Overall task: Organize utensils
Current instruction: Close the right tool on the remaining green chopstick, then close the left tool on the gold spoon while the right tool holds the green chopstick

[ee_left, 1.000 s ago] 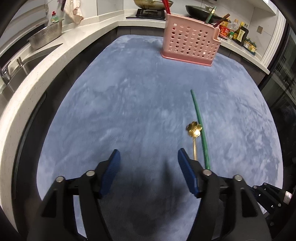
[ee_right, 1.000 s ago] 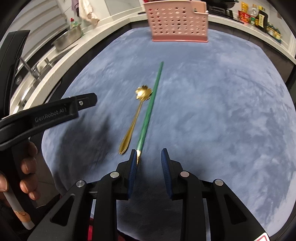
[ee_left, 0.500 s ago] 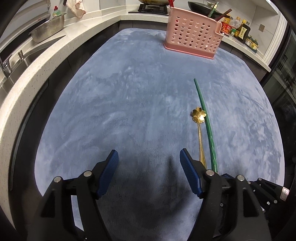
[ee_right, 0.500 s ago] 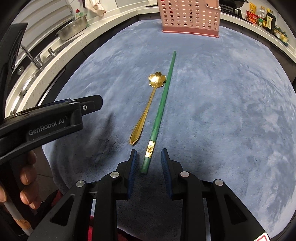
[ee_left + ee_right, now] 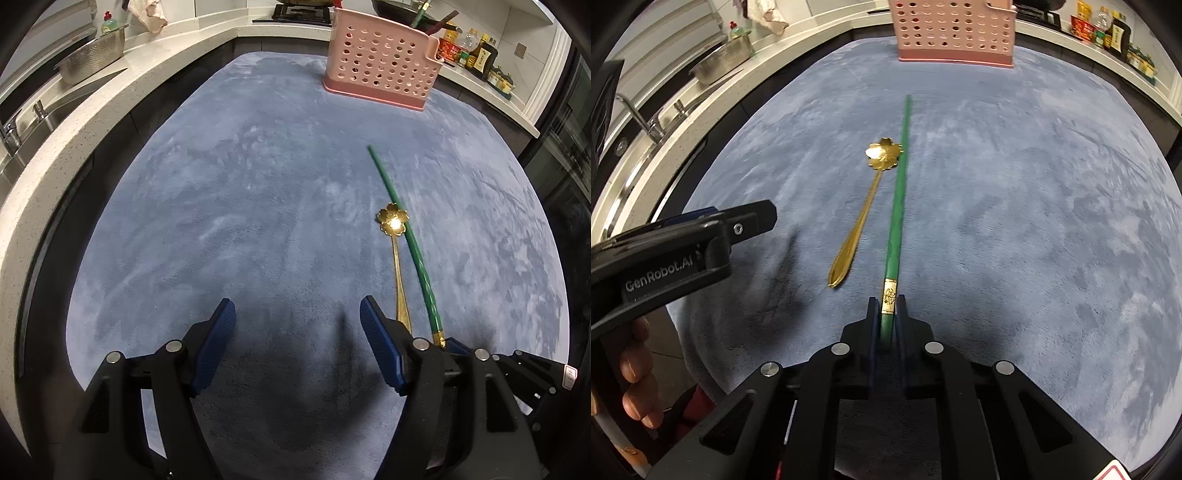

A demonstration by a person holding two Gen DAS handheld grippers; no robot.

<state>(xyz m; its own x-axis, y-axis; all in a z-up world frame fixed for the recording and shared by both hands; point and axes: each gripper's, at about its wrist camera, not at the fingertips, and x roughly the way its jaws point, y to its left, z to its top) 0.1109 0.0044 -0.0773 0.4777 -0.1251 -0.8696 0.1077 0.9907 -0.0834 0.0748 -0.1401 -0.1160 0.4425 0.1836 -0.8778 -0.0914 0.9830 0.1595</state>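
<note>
Right gripper (image 5: pixel 886 306) has just been closing and is now clamping the near end of the green chopstick (image 5: pixel 899 199), which is lying on the blue mat (image 5: pixel 1015 221) beside the gold spoon (image 5: pixel 864 214). Left gripper (image 5: pixel 297 325) is hovering with jaws apart, holding nothing.

Light's coming from overhead, kinda cool and moderate. Both grippers throw soft dark shadows onto the blue mat (image 5: pixel 258 192) right under them. There's a hot glare spot on the gold spoon (image 5: pixel 393 221) bowl. Heavy fisheye bending, black vignette at the corners, and the worktop (image 5: pixel 74 140) edges curve hard.
</note>
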